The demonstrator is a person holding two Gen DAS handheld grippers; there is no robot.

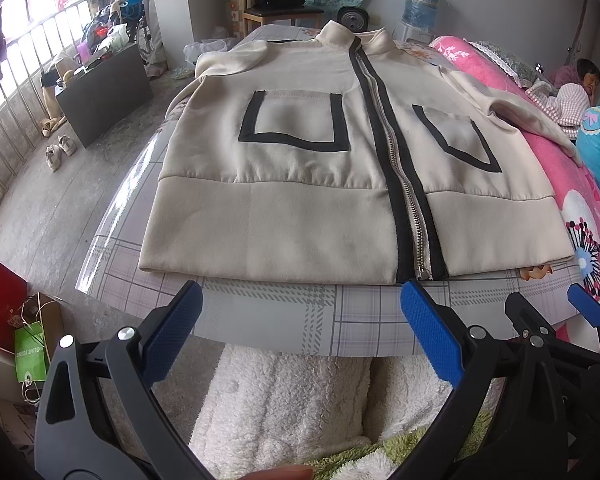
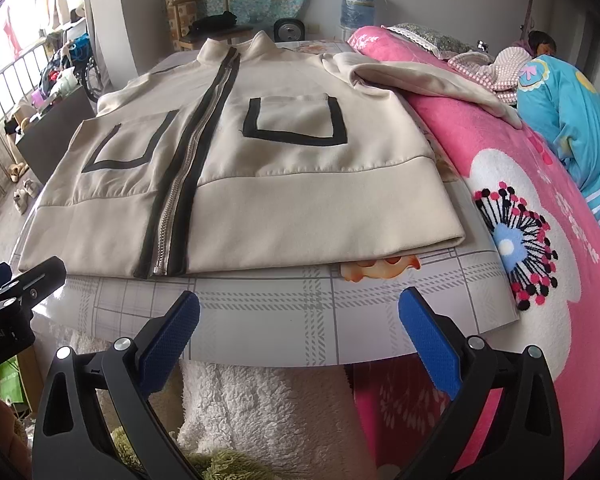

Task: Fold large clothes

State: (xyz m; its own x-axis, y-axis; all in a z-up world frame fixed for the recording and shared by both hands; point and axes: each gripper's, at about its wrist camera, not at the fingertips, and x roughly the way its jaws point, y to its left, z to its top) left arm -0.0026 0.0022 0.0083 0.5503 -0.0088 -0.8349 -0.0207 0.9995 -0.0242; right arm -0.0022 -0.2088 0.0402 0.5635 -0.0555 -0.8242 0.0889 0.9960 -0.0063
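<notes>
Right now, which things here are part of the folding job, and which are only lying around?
For the job:
jacket, spread flat, zipped
left gripper, open
right gripper, open
table under the jacket

Only lying around:
pink blanket
blue water bottle
wooden chair
shoes
paper bags

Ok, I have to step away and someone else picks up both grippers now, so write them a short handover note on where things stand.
Left gripper: open, empty, hovering just short of the table's near edge.
Right gripper: open, empty, beside it at the same edge.
The cream zip-up jacket with black trim lies flat, front up, zipped, hem toward you on the plaid-covered table. Its left sleeve is bent over the shoulder; its right sleeve trails onto the pink flowered blanket.
Done: jacket laid out.
Left: all folding; bring the sleeves in, then fold the body.
</notes>
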